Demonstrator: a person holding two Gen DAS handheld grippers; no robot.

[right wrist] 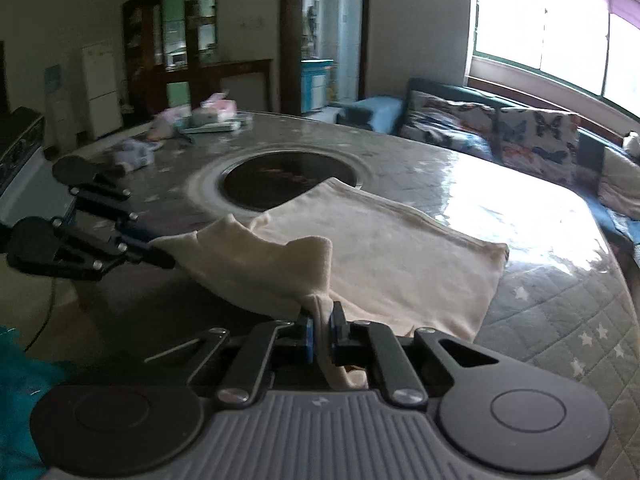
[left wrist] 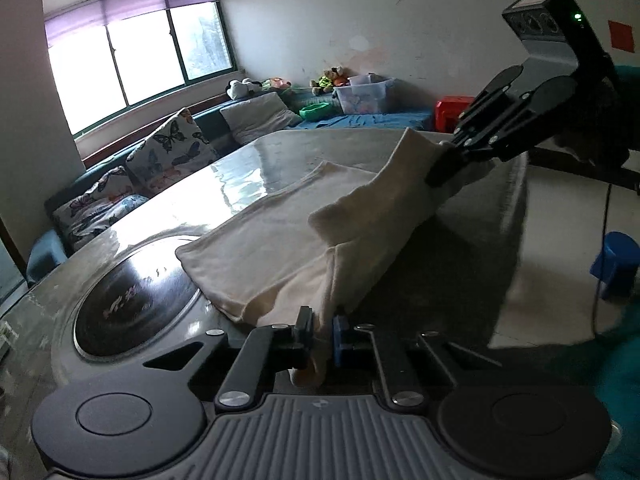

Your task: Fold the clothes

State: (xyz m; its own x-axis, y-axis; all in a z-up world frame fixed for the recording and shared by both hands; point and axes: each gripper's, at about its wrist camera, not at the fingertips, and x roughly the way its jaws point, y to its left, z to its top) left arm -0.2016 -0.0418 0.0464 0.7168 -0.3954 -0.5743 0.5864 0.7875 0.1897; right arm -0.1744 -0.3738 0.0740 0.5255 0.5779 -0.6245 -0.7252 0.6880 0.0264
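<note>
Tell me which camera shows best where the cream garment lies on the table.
The right wrist view: the cream garment spreads flat across the table, far edge over the dark round inset. The left wrist view shows mostly the lifted near edge strung between both grippers.

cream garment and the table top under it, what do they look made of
Cream garment: looks like a soft knit or fleece, matte; it drapes in rounded folds and bunches where the left gripper and right gripper pinch it.

Table top: seems a quilted, star-printed cloth under a clear glossy cover, glass or plastic, since it mirrors the window light. The exact cover material is unclear.
</note>
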